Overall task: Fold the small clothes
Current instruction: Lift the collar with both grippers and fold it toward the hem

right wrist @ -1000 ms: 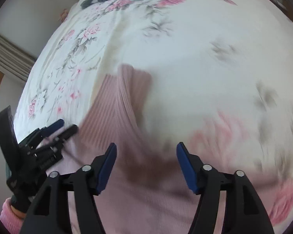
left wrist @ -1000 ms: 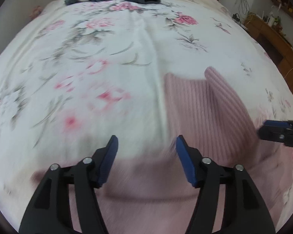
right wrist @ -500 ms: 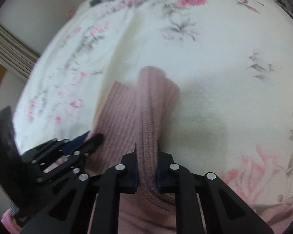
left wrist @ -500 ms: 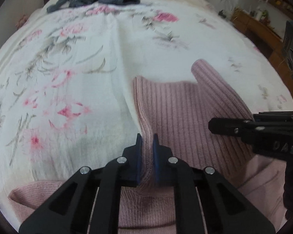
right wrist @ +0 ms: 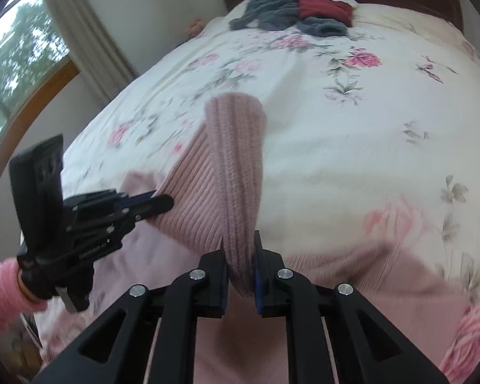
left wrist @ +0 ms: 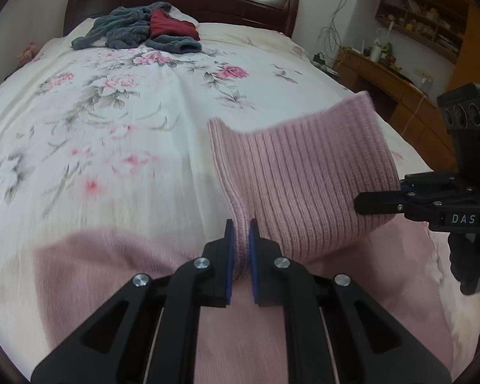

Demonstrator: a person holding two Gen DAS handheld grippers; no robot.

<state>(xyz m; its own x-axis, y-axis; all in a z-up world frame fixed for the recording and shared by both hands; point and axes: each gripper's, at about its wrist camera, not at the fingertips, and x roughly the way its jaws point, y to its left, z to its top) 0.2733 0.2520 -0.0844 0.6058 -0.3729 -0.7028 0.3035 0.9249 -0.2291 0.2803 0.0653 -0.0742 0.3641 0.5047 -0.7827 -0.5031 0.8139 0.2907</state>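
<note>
Now, on the floral white bedspread (left wrist: 118, 134), our pink ribbed knit sweater (left wrist: 304, 172) hangs lifted, its band pinched by left gripper (left wrist: 239, 256) and right gripper (right wrist: 239, 275); we should keep both corners level, carrying them forward evenly.

Soft, even daylight comes from the window (right wrist: 12, 64), which glares white. Both fisheye views bend and darken at the edges. The bedspread (left wrist: 118, 147) is motion-blurred.
</note>
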